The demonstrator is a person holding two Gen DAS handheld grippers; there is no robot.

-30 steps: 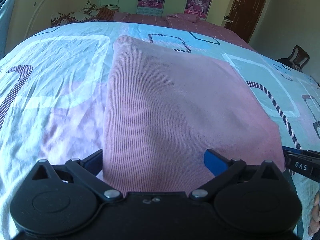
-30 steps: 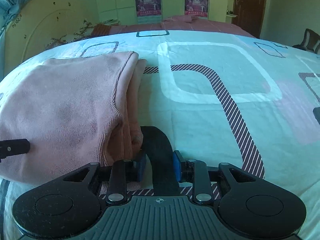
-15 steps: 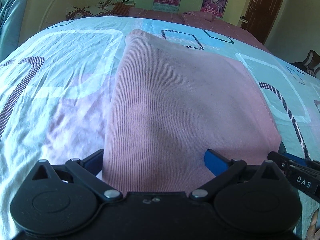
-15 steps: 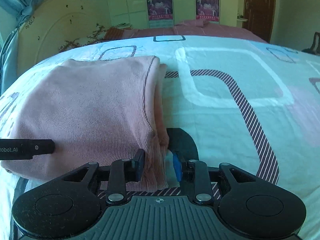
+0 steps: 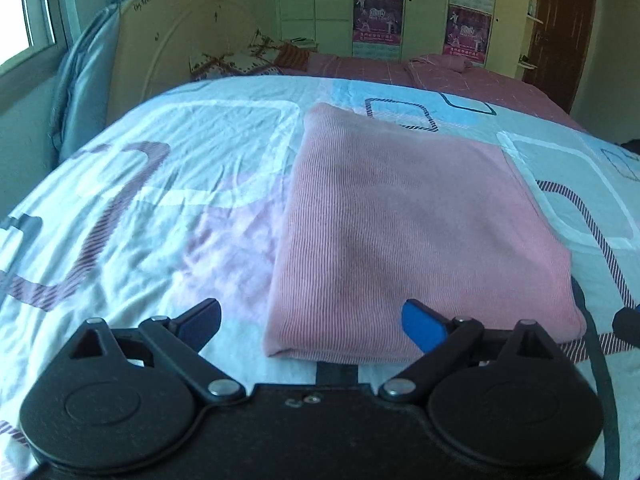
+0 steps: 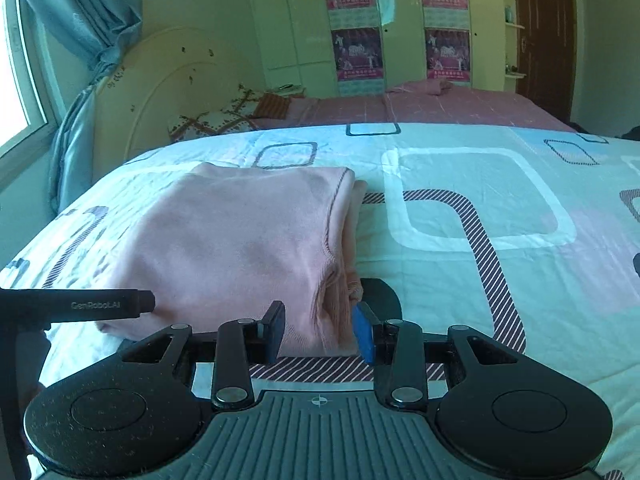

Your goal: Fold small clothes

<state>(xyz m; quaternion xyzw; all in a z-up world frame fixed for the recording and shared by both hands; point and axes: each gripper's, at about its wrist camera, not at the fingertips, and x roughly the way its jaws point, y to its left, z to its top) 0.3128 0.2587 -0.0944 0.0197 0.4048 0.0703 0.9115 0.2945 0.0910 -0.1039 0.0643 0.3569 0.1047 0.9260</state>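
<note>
Pink knit garment (image 5: 404, 232) lies folded on the bed (image 5: 168, 200) — soft, light, floppy. Left claw (image 5: 312, 320) spread, empty. Right claw (image 6: 320, 332) part-spread around the near corner; best grip is the thick layered edge.

home bedroom, patterned bedsheet (image 6: 480, 216), headboard (image 6: 160, 92), wardrobe (image 6: 304, 20), window curtain (image 6: 80, 12)

The left tongs (image 5: 312, 320) hide the near edge of the pink garment (image 5: 400, 232). Posters (image 6: 358, 52) on the far cupboards are too small to read. A dark strap (image 6: 380, 292) disappears under the garment's corner.
</note>
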